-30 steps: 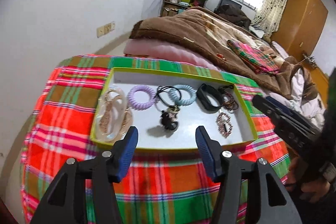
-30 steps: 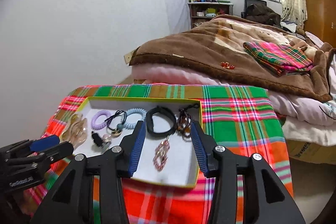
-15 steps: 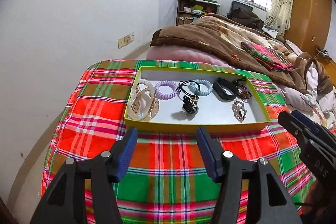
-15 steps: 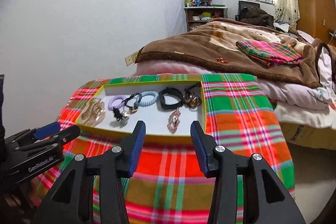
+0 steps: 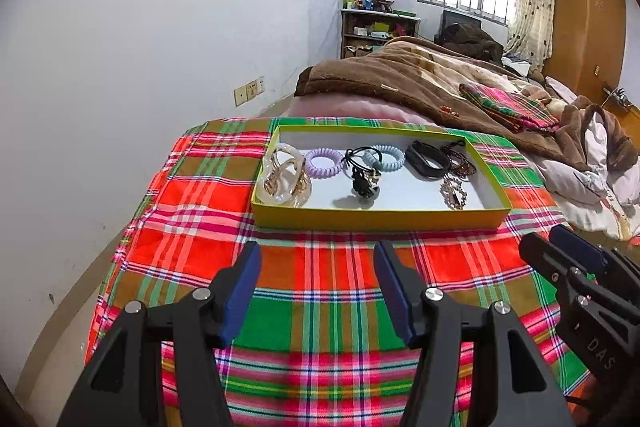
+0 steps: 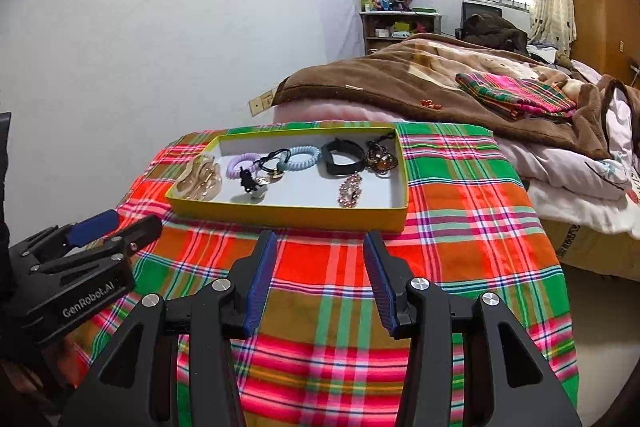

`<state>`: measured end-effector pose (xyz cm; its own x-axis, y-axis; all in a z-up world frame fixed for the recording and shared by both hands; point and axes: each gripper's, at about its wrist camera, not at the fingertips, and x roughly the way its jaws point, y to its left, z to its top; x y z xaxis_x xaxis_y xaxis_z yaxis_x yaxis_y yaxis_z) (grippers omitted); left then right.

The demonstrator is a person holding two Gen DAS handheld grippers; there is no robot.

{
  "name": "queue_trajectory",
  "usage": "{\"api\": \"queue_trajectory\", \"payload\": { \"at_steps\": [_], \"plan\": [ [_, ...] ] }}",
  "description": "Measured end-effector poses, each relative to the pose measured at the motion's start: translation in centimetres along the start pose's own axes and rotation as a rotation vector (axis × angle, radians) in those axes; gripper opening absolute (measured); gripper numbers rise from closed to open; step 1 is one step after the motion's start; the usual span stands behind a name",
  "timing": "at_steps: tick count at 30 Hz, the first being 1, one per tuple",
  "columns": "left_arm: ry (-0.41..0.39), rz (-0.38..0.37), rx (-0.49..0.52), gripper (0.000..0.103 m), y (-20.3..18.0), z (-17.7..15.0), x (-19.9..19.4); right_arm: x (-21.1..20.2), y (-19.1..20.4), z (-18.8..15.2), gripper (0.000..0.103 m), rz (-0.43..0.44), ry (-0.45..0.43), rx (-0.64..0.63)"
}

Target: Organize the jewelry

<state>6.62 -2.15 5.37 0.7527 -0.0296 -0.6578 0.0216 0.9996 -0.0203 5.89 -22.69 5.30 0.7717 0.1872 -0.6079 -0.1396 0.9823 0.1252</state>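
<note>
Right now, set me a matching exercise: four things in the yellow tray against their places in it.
Things:
1. clear plastic hair claw
2. lilac spiral hair tie
3. black wristband
4. small black clip

Places in the yellow-rimmed tray, seen from the left wrist:
A. right of the pale blue spiral tie
B. far left end
C. nearest the front rim, mid-tray
D. just right of the hair claw

Pairs: 1-B, 2-D, 3-A, 4-C
</note>
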Motion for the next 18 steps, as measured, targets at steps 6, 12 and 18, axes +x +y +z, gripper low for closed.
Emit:
{"api": "queue_trajectory", "payload": {
  "at_steps": [6,12,18],
  "plan": [
    [-0.016,-0.002,0.006,0.060,-0.2,-0.4,-0.7,-0.1,0.4,-0.4,0.046,0.009,-0.002,0.002],
    [-0.017,0.000,-0.010,0.060,0.1,-0.7,-0.9,-0.2,0.6,-0.7,0.046,0.015,-0.008,0.007],
    [-0.020,-0.001,-0.020,0.060,0.2,-0.9,-1.1,-0.2,0.9,-0.9,0.046,0.007,-0.005,-0.005]
  ]
}}
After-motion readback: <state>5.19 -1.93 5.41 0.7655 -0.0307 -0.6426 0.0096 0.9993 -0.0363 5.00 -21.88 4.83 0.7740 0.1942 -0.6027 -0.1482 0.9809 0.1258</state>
